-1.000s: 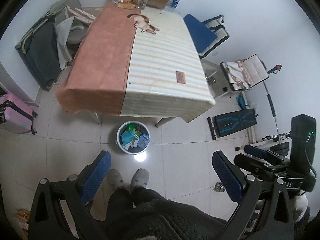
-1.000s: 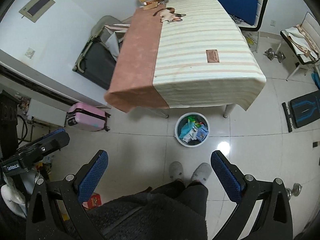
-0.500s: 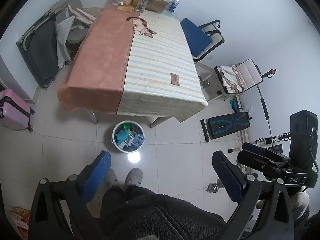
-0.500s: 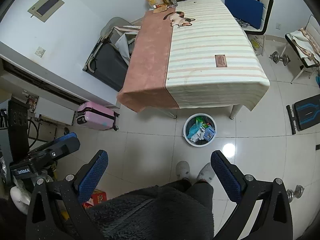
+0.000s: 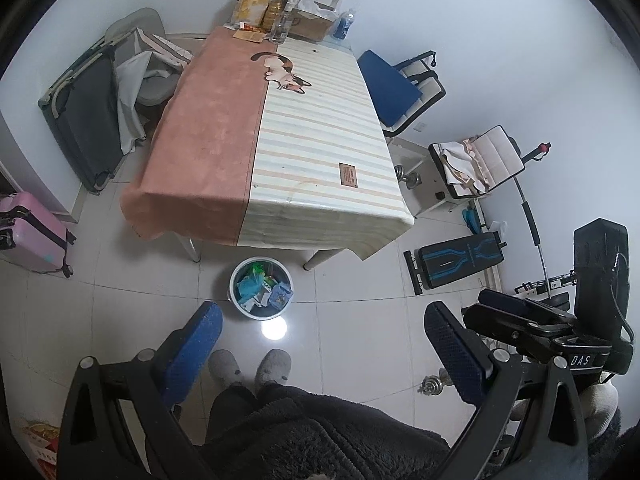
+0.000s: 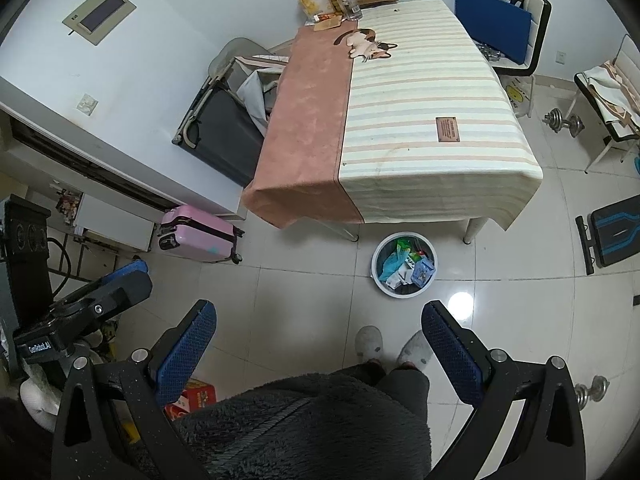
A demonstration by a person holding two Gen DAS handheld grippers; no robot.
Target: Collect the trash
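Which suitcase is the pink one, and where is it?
The small pink suitcase lying on the floor left of the table; the other, dark grey suitcase leans against the wall.

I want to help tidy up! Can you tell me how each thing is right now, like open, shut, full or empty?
left gripper: open, holding nothing.
right gripper: open, holding nothing.
trash bin: upright on the floor, no lid, trash inside.
table: covered by a cloth, near part bare.
clutter of bottles and bags: standing at the table's far end.
pink suitcase: shut, lying on its side.
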